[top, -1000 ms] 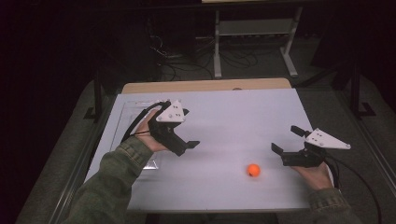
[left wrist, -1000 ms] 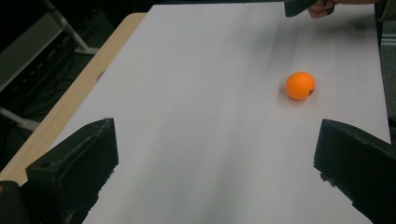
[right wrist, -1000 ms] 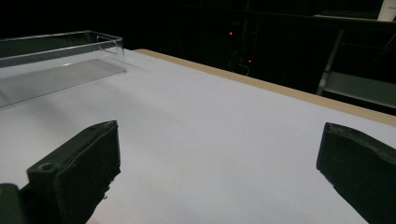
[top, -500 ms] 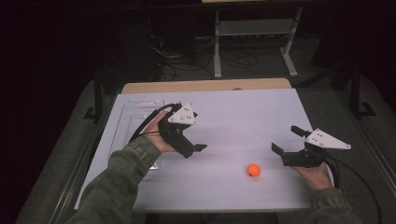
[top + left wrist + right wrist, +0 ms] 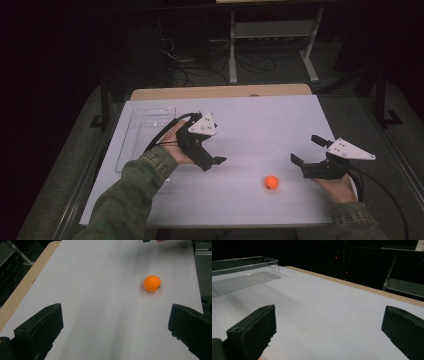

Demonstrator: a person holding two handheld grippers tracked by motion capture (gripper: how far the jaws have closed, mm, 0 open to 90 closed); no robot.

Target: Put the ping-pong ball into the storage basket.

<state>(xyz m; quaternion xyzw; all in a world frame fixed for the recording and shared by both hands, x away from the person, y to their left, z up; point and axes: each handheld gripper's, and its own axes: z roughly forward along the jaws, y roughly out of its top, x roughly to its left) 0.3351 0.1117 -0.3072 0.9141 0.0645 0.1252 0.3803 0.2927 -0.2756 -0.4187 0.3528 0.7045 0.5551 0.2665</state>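
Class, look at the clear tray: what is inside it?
The clear tray holds nothing visible in the high view. Its near end lies behind the person's left sleeve, so that part cannot be checked.

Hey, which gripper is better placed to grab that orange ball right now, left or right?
Probably the left gripper. Its jaws stand wide apart and point at the orange ball, which sits ahead of them in its own view. The right gripper is nearer, but its view looks past the ball toward the clear tray.

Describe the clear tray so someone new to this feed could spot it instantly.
Start at the white table and go to its far-left corner, behind the left claw. There lies the clear tray, a long, shallow, see-through box. Unlike the small orange ball near the front, it is colourless and rectangular.
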